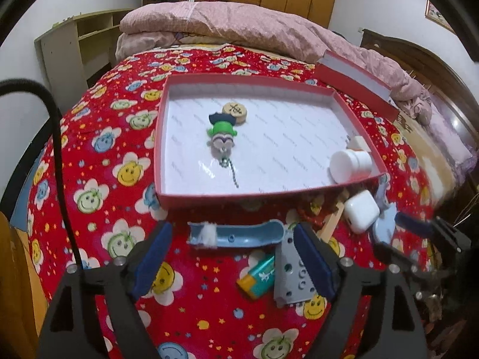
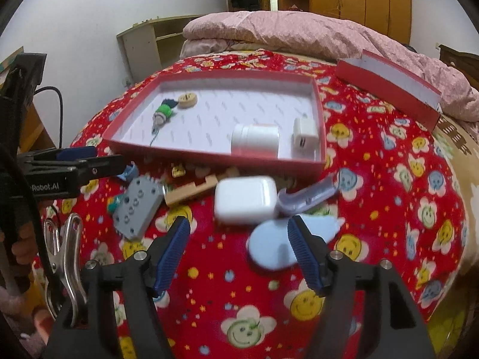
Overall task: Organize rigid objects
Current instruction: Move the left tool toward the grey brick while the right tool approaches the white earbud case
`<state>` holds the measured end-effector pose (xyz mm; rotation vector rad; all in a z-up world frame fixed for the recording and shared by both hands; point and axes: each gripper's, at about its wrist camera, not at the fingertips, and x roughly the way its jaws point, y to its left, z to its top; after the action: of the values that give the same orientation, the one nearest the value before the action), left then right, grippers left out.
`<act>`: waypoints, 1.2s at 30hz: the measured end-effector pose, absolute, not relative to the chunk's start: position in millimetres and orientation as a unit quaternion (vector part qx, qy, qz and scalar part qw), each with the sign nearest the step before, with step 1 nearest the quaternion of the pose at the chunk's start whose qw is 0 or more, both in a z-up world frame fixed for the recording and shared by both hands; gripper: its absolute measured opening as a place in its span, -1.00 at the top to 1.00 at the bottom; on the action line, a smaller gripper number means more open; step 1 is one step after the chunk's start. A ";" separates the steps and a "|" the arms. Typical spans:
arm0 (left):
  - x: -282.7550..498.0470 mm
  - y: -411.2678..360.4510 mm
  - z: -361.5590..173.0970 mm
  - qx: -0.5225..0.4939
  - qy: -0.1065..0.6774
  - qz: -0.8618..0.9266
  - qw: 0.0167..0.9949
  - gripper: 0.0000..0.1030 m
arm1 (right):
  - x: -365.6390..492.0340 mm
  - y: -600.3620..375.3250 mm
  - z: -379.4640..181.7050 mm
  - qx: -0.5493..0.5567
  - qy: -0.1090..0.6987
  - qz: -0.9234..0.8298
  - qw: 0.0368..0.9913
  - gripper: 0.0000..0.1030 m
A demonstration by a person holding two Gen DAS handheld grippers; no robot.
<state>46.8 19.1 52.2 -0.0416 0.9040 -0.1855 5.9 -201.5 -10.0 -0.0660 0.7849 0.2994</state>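
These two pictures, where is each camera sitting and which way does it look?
Left wrist view: sits on the left gripper, looking forward and down over its open jaws at the red box and a blue scoop; the right gripper shows at the right edge.
Right wrist view: sits on the right gripper, jaws open, facing a white case; the left gripper shows at the left edge.
Both share the box, the case and the bedspread.

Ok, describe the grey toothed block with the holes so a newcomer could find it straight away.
Start at the shallow red box on the red smiley-face bedspread. In the clutter just in front of its near wall lies the grey block, between a tan wooden piece and a teal-and-yellow lighter. It alone is flat grey plastic, dotted with round holes and jagged along its edges.
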 end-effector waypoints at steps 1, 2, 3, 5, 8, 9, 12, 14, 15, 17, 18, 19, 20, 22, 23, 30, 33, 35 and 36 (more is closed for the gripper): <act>46.4 19.2 50.7 -0.020 0.437 -0.089 0.895 -0.69 | 4.3 -201.9 -11.9 -0.030 0.382 0.146 0.912 -0.39; 46.2 18.7 48.6 -0.021 0.438 -0.089 0.894 -0.69 | 2.4 -202.0 -14.6 -0.028 0.383 0.148 0.911 -0.45; 46.3 17.9 46.2 -0.021 0.440 -0.089 0.893 -0.69 | 1.0 -202.0 -17.1 -0.027 0.385 0.149 0.910 -0.48; 47.6 16.3 43.4 -0.020 0.442 -0.089 0.893 -0.69 | -1.1 -201.6 -22.0 -0.026 0.389 0.152 0.908 -0.48; 48.4 13.0 39.8 -0.013 0.438 -0.080 0.895 -0.69 | -4.1 -201.1 -26.1 -0.026 0.389 0.151 0.908 -0.48; 48.2 11.8 38.8 -0.007 0.435 -0.074 0.897 -0.69 | -5.5 -200.9 -26.2 -0.028 0.386 0.150 0.910 -0.48; 47.1 9.2 36.2 0.005 0.427 -0.063 0.902 -0.69 | -7.3 -201.2 -27.3 -0.030 0.383 0.150 0.911 -0.49; 47.4 10.2 34.1 0.000 0.425 -0.062 0.903 -0.69 | -7.7 -201.5 -27.7 -0.029 0.381 0.150 0.912 -0.49; 47.9 11.4 33.0 -0.006 0.424 -0.061 0.903 -0.69 | -8.0 -201.4 -27.8 -0.029 0.380 0.151 0.912 -0.50; 48.6 13.2 32.0 -0.013 0.422 -0.059 0.905 -0.70 | -8.8 -201.6 -27.9 -0.028 0.379 0.151 0.913 -0.50; 49.2 14.3 31.2 -0.018 0.421 -0.059 0.905 -0.70 | -8.8 -201.6 -27.9 -0.029 0.379 0.151 0.912 -0.50; 49.5 15.4 30.6 -0.022 0.420 -0.059 0.905 -0.70 | -8.9 -201.6 -27.9 -0.028 0.379 0.151 0.912 -0.50; 50.2 16.2 30.0 -0.027 0.420 -0.059 0.905 -0.70 | -9.0 -201.6 -27.9 -0.028 0.379 0.151 0.912 -0.50; 51.2 18.3 28.8 -0.038 0.421 -0.059 0.905 -0.70 | -9.1 -201.5 -27.9 -0.028 0.379 0.151 0.912 -0.50; 51.8 19.1 28.3 -0.042 0.421 -0.059 0.904 -0.70 | -9.1 -201.6 -28.0 -0.028 0.379 0.151 0.913 -0.50; 57.9 17.0 24.8 -0.046 0.423 -0.043 0.904 -0.70 | -11.4 -200.1 -28.0 -0.030 0.379 0.152 0.912 -0.50; 58.0 16.3 24.2 -0.044 0.421 -0.043 0.905 -0.70 | -12.0 -199.2 -27.9 -0.031 0.380 0.152 0.912 -0.50; 58.0 16.3 24.4 -0.044 0.422 -0.043 0.905 -0.67 | -11.8 -198.7 -27.7 -0.031 0.380 0.152 0.912 -0.50; 57.9 15.9 24.2 -0.042 0.421 -0.044 0.905 -0.65 | -11.9 -198.7 -27.7 -0.030 0.381 0.151 0.912 -0.50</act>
<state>57.9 15.9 24.2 -0.0870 0.8689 -0.0916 -12.0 -198.7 -27.7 -0.0623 0.7843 0.3110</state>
